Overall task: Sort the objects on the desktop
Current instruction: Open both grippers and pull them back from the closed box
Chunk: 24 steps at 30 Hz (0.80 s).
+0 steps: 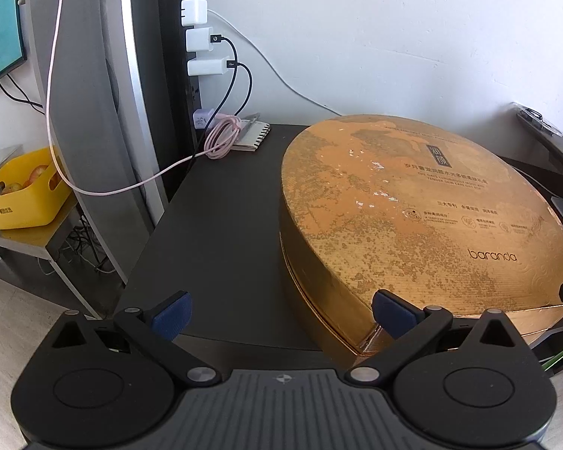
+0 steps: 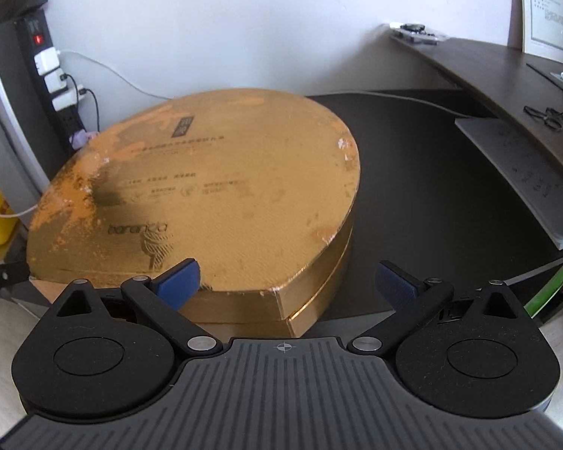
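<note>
A large gold rounded gift box [image 1: 424, 210] with its lid on lies on the dark desk [image 1: 221, 217]. My left gripper [image 1: 281, 313] is open at the box's near left corner, its right fingertip [image 1: 390, 311] over the lid edge. In the right wrist view the same gold box [image 2: 214, 187] fills the middle. My right gripper [image 2: 287, 281] is open at the box's near right corner, with its left fingertip [image 2: 180, 281] above the lid and nothing between the fingers.
A spiral notebook [image 1: 253, 135] and a coiled pink cable [image 1: 223, 137] lie at the desk's back left beside a power strip [image 1: 191, 48] with chargers. A yellow bin [image 1: 22, 191] sits on a lower shelf at left. Grey paper sheets [image 2: 521, 172] lie right of the box.
</note>
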{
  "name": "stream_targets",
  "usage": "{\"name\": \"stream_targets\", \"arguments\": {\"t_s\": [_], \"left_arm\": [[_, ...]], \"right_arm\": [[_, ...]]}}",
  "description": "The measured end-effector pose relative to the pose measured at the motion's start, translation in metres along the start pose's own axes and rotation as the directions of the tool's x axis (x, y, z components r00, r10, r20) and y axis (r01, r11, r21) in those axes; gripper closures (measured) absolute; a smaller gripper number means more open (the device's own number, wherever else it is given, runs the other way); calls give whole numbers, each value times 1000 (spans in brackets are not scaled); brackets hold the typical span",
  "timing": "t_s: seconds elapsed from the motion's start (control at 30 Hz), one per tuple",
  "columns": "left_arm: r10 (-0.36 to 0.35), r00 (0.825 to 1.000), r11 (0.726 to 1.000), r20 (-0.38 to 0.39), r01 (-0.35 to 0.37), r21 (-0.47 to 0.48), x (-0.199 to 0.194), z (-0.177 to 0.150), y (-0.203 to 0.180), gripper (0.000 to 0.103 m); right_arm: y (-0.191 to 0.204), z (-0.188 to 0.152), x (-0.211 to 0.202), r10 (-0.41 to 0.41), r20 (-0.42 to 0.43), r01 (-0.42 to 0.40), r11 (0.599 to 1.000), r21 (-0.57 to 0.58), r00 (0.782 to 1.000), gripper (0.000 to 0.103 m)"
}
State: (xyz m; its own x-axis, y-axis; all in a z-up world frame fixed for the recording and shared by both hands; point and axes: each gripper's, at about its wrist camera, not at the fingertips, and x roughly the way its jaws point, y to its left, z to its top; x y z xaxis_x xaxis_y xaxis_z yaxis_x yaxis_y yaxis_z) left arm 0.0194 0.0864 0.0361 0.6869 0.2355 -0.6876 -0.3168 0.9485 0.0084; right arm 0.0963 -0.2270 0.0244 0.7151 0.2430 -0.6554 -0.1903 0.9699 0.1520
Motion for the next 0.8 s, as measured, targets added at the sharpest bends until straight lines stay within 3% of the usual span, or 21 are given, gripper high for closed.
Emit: {"name": "stream_targets", "arguments": {"t_s": [0.23, 0.6, 0.73, 0.8], "left_arm": [[-21, 1000, 998, -20, 19, -52, 10, 3, 8, 0], [32, 999, 994, -2, -32, -102, 30, 17, 18, 0], [31, 999, 995, -9, -32, -91, 30, 20, 18, 0], [72, 997, 995, -4, -72, -64, 24, 22, 13, 3]], "right_arm": [[3, 2, -3, 12, 5, -12, 1000, -1, 1000, 1], [5, 4, -12, 20, 23, -19, 1000, -6, 1000, 1], [5, 5, -14, 20, 26, -20, 1000, -7, 999, 1], [5, 6, -16, 21, 30, -21, 1000, -8, 999, 1]]}}
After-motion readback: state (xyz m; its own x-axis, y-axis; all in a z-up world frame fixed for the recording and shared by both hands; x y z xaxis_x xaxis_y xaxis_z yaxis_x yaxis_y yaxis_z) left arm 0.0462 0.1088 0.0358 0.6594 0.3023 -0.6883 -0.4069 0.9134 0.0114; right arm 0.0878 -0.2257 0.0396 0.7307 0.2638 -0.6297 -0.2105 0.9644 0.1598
